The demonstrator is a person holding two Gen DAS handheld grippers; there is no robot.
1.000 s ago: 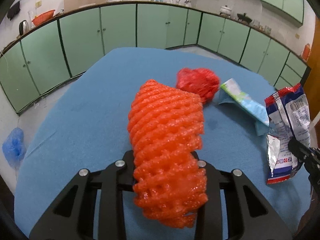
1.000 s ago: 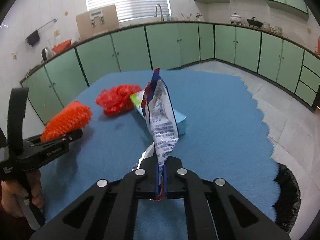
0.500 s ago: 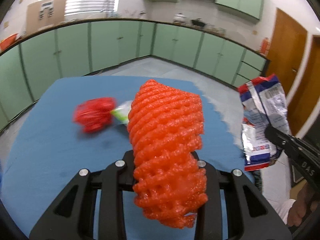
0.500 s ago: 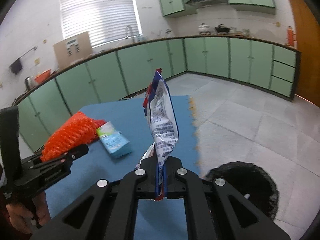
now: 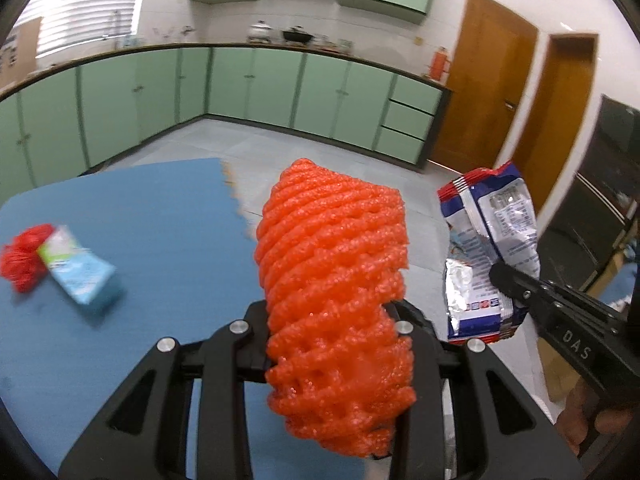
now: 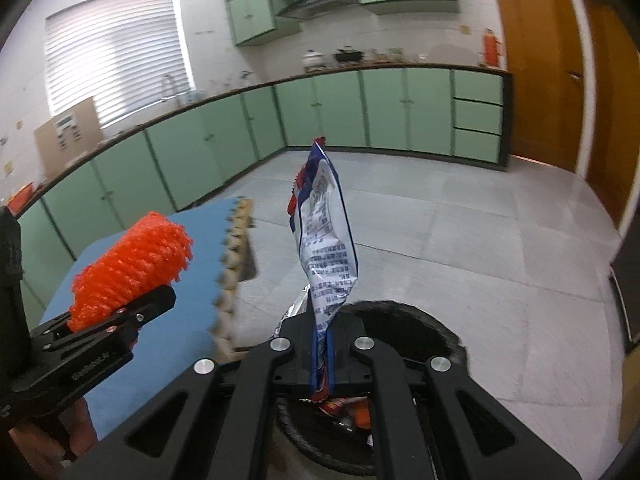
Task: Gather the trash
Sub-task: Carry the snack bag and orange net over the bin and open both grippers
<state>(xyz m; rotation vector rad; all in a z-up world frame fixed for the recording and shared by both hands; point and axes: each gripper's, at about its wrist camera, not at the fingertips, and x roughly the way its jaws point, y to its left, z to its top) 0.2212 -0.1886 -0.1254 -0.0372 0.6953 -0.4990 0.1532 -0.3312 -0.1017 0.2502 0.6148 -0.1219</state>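
My left gripper (image 5: pixel 326 320) is shut on an orange foam fruit net (image 5: pixel 336 280) and holds it in the air over the right edge of the blue table (image 5: pixel 140 208). The net also shows in the right wrist view (image 6: pixel 132 268). My right gripper (image 6: pixel 322 336) is shut on a blue, white and red snack bag (image 6: pixel 326 240), held upright above a black trash bin (image 6: pixel 416 332) on the floor. The bag also shows in the left wrist view (image 5: pixel 486 248). A red mesh ball (image 5: pixel 24 256) and a small light-blue carton (image 5: pixel 80 272) lie on the table.
Green cabinets (image 6: pixel 332 116) line the walls. Wooden doors (image 5: pixel 488 92) stand at the right. Grey tiled floor (image 6: pixel 460 240) lies beyond the table's jagged edge (image 6: pixel 232 264). The bin holds some wrappers (image 6: pixel 344 410).
Both grippers have swung right, off the table towards the floor. The right gripper with the bag now sits over the black bin. The net stays gripped.
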